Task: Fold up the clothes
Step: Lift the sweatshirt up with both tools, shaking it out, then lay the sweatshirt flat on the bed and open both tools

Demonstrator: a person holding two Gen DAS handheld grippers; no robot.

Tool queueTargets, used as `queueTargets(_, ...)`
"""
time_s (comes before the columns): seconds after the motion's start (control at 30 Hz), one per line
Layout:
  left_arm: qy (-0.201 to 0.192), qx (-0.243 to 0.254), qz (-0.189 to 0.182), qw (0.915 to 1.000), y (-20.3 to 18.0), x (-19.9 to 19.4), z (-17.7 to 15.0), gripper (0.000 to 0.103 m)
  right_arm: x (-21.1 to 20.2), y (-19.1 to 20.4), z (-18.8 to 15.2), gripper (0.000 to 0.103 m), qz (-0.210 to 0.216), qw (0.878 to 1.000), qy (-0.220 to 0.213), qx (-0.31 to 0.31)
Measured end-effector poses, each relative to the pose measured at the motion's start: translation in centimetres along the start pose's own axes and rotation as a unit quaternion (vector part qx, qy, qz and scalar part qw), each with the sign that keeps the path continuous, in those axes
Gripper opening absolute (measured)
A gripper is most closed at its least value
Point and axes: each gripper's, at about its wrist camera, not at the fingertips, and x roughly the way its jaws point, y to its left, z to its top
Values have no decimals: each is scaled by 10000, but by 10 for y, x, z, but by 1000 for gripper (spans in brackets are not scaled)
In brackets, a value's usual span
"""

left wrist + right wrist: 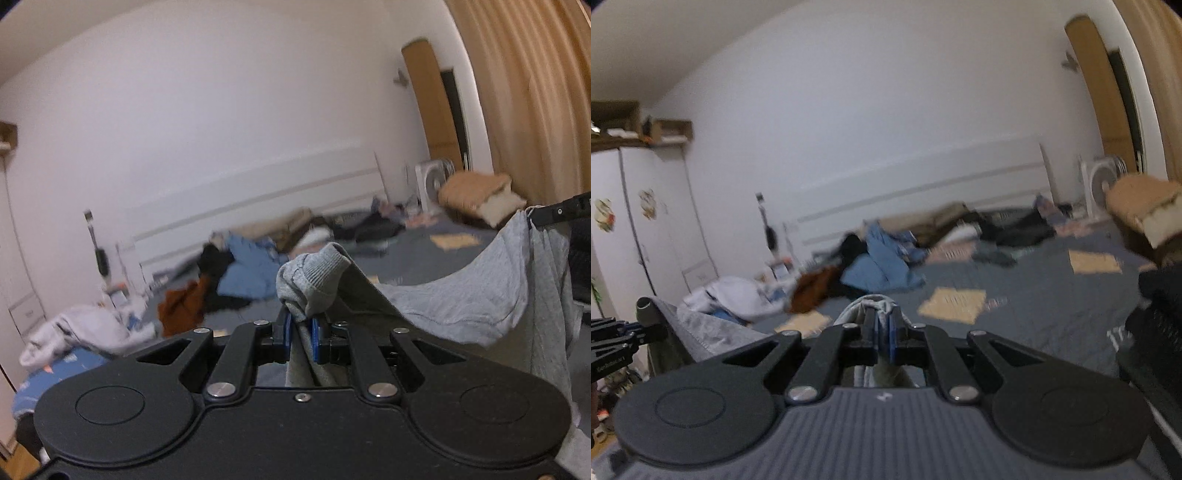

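Note:
A grey sweatshirt (480, 291) hangs in the air, stretched between both grippers above a bed. My left gripper (301, 317) is shut on its ribbed edge, which bunches above the blue pads. In the left wrist view the right gripper (554, 214) shows at the far right, clamped on the other end of the cloth. In the right wrist view my right gripper (884, 325) is shut on a fold of the same grey sweatshirt (701, 332), which runs left to the left gripper (642, 328) at the frame's edge. Both views are blurred by motion.
The bed (1015, 295) has a blue-grey cover with tan patches. A heap of clothes lies at its far side: blue garments (882, 266), a rust-brown one (816, 288), a pale one (738, 295). A tan folded stack (1141, 206), a fan (1097, 184) and wardrobes (635, 229) stand around.

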Motion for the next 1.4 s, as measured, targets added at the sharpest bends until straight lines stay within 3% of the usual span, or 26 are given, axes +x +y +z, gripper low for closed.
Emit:
queueTargets(0.13,347,-72,-138,9993,3,60,-19,11,44,-11,-29,5,-147,9993,312,113)
queueTargets(0.23,609,-153,-213,9978,16,71,-62,11,74,-20,-53,5,-263,9979,573,137)
queueTargets(0.3,785,-246,-238,9963,40,50,-93,11,93,-25,-69,5,-333,9967,732,131)
queueTargets(0.4,1040,-356,-235,9937,44,72,-121,11,120,-31,-94,5,-429,9945,948,95)
queueTargets(0.77,1761,-599,-238,9823,67,101,-165,16,164,-40,-139,13,-589,9887,1377,-53)
queueTargets(0.87,1789,-699,-283,9810,74,88,-169,30,155,-41,-139,26,-549,9879,1447,-98)
queueTargets(0.93,1763,-704,-287,9814,78,73,-168,50,147,-44,-137,33,-533,9878,1461,-84)
queueTargets(1.13,1598,-1079,-260,9809,86,21,-168,51,106,-47,-139,38,-358,9878,1511,99)
queueTargets(1.4,1450,-1805,-442,9718,50,-43,-177,51,40,-40,-169,40,-282,9838,1747,290)
